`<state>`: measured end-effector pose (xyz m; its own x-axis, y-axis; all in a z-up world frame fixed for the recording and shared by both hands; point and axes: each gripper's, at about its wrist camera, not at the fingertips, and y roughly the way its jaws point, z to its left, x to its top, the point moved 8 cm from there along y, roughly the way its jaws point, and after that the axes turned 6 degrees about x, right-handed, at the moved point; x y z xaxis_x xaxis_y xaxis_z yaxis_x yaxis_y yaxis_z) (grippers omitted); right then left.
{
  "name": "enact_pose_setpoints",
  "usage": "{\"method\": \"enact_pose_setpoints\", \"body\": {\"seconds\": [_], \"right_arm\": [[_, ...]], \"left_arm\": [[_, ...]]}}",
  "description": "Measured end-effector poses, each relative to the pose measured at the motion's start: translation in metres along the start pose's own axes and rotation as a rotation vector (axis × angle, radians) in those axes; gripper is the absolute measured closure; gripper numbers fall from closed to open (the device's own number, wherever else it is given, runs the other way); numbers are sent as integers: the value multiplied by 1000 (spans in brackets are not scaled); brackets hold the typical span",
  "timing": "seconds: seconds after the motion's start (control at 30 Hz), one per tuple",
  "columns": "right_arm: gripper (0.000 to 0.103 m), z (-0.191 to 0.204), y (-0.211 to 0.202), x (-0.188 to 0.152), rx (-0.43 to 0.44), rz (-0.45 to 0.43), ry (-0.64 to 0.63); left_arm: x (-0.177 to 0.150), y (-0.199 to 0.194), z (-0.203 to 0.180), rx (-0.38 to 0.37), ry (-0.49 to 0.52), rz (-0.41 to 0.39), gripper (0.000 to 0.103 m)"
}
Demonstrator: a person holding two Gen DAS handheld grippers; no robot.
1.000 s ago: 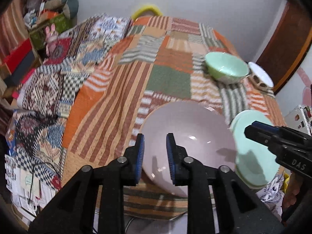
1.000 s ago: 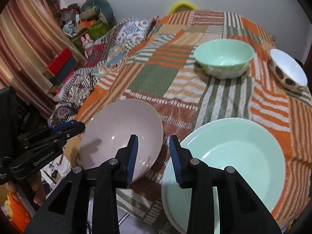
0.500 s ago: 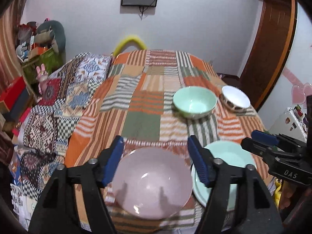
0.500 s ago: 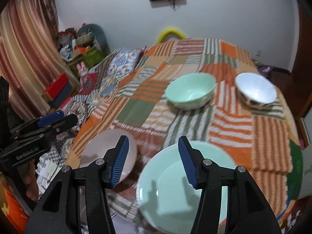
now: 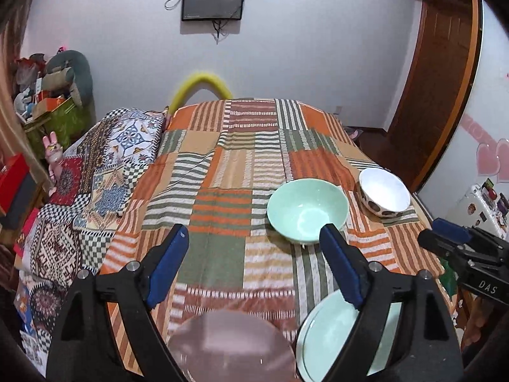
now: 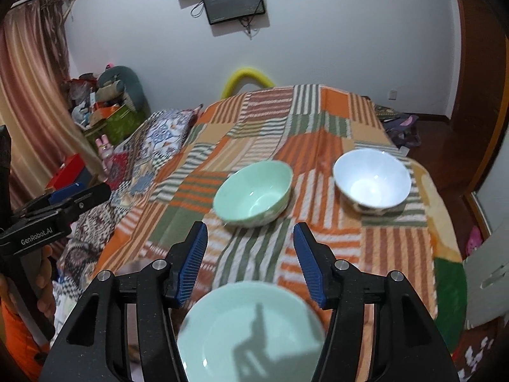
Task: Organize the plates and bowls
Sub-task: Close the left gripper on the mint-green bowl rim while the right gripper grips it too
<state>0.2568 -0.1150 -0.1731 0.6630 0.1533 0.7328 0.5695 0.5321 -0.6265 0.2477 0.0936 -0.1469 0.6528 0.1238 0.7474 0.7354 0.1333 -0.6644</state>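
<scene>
Four pieces of crockery sat on the patchwork-covered bench (image 5: 229,165): two plates at the near edge and two bowls farther in. The pink plate (image 5: 232,347) lay nearest the left tongs (image 5: 254,267), just beside the mint-green plate (image 6: 251,334), which lay directly under the right tongs (image 6: 249,264). Beyond them stood the mint-green bowl (image 6: 254,194) and, to its right and a little apart, the white bowl (image 6: 372,181) with dark spots on its outer wall. Both bowls stood upright.

Both tongs hung above the bench with their blue pads spread wide, gripping nothing. Between the plates and the bowls there was only striped cloth; nothing lay in the way.

Around the bench I saw a second, busier patterned cloth (image 5: 105,165) draped to the left, a yellow curved chair back (image 5: 200,86) behind the far edge, a dark screen (image 5: 213,1) on the wall, a wooden door (image 5: 442,73) on the right, and a heap of boxes and soft toys (image 5: 54,86) in the left corner.

The pink plate was cut off at the bottom of the left view and blurred, and the right tongs' arms hid the green plate's flanks. The right view was smeared, so the white bowl's spots were hard to make out there.
</scene>
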Motion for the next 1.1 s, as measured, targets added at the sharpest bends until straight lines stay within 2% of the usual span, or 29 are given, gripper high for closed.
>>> {"method": "enact_pose_setpoints", "body": {"seconds": [0.3,0.6,0.9,1.03,1.1], "right_arm": [[50,-30,41,18,-29,26,65],[50,-51,92,13,-25,106,121],[50,-64,128,11,-19,166,139],[51,-65,143,13,-30,185,128],[55,-66,149,12,-33,193,122]], "left_arm": [[13,64,-11,-29,6,77,18],[11,128,-13,-42,-7,146,19],[-5,190,-21,-82,1,273,56],[-17,211,-29,-117,1,331,63],[-23,219,-31,-115,12,352,67]]}}
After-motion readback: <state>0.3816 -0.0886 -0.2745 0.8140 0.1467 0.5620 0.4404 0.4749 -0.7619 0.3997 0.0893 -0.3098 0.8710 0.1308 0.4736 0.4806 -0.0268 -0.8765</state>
